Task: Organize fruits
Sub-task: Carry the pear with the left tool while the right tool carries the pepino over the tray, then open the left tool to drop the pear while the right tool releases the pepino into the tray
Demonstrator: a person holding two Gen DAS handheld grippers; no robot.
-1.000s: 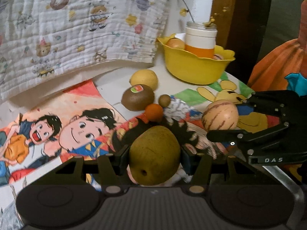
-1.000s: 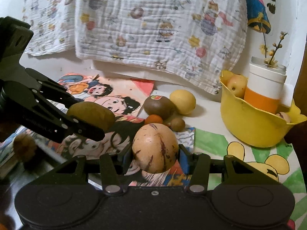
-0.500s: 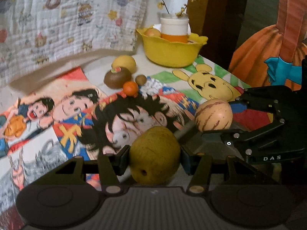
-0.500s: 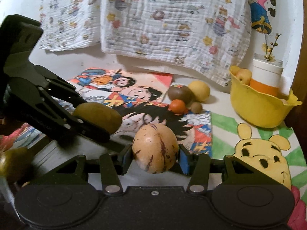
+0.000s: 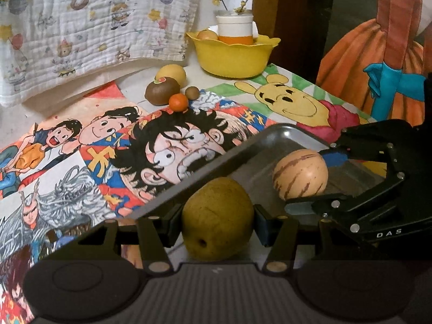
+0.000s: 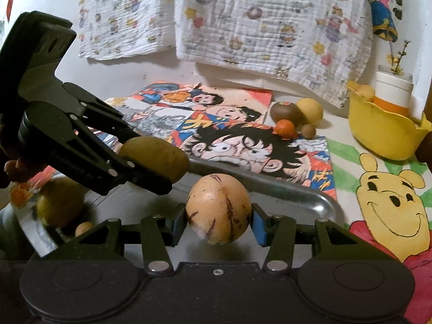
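Above metal tray (image 5: 272, 132) rim: left gripper (image 5: 218, 222) clamping pear (image 5: 217, 222), right gripper (image 6: 218, 222) clamping striped melon (image 6: 218, 209), bare tray floor beneath.

Dim warm indoor light, colours muddy and slightly grainy in both views; strong fisheye bending with black vignette in the corners, the hanging cloth (image 6: 270, 19) curving toward the frame edge. The metal tray (image 5: 283, 140) is the main glare spot: a bright sheen along its rim (image 6: 321, 202), soft shadows under the fruit beyond it. Left of the tray in the right wrist view, a yellow fruit (image 6: 59, 202) is smeared and out of focus; the centre stays fairly sharp.
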